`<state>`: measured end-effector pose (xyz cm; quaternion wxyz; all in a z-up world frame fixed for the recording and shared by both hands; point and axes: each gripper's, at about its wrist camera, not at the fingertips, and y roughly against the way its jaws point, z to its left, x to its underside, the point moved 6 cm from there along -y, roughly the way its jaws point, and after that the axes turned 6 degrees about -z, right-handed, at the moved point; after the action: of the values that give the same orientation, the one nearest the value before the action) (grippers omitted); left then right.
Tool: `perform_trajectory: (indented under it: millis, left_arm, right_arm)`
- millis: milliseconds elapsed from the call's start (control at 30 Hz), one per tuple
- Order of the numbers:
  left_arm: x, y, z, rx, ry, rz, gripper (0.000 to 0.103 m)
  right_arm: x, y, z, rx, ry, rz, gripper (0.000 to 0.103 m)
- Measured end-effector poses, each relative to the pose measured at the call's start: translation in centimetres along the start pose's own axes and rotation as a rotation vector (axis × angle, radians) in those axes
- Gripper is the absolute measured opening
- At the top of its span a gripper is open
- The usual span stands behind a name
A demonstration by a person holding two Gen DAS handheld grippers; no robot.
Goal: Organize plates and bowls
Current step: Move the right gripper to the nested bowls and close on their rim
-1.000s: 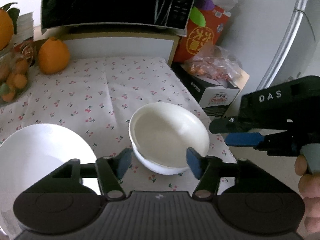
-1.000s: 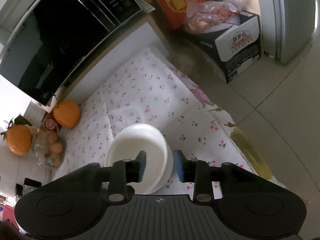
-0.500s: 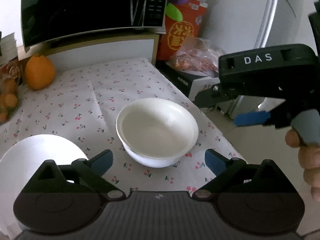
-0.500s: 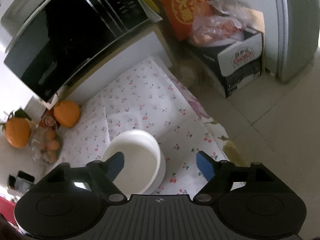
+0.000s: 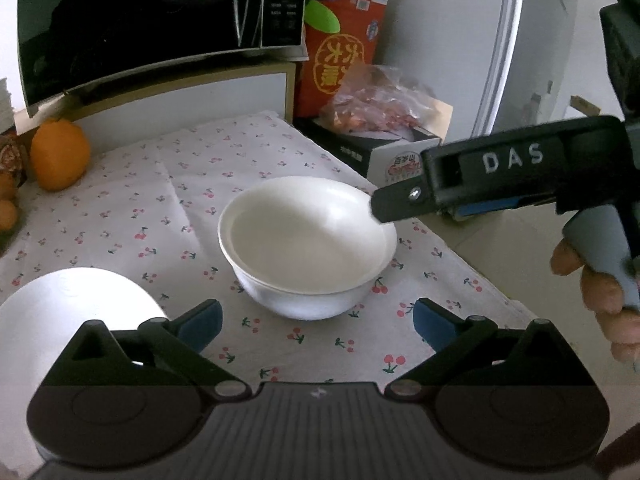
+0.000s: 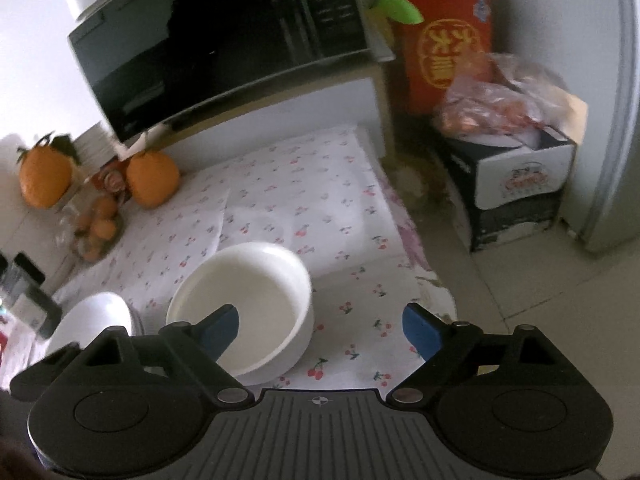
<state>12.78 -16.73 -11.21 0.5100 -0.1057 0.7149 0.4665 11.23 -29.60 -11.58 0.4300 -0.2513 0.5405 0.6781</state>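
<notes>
**Bowls stacked, both grippers free**

Near left on the cherry-print cloth [image 5: 132,200] sits the white plate [image 5: 72,304]. The left gripper [image 5: 316,322] and right gripper [image 6: 320,326] gape wide, empty. The nested bowls [image 5: 308,244] sit centre. Likely next: fetch the plate.

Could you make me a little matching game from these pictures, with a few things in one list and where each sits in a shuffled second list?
Things:
1. bowl
2. plate
3. large orange
4. cardboard box

Places:
A. on the floor beside the table, a bag of fruit on top
B. at the back of the table, below the microwave
C. middle of the cherry-print cloth, between both open hand-held grippers
D. near left corner of the table, left of the bowl

Pairs: 1-C, 2-D, 3-B, 4-A
</notes>
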Motion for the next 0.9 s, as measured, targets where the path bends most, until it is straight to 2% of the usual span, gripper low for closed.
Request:
perform_trajectory:
  millis: [267, 733, 900]
  left_arm:
    - [0.0, -1.4, 0.0, -0.003, 0.009, 0.024, 0.1]
    - [-0.1, -2.8, 0.1, 0.008, 0.029, 0.041, 0.093]
    - [-0.2, -3.0, 0.3, 0.004, 0.042, 0.036, 0.091]
  right_arm:
    - [0.4, -2.4, 1.0, -0.041, -0.013, 0.035, 0.091]
    - [0.3, -5.4, 0.1, -0.012, -0.083, 0.071, 0.091]
    - [0.0, -5.7, -0.1, -0.012, -0.097, 0.07, 0.085]
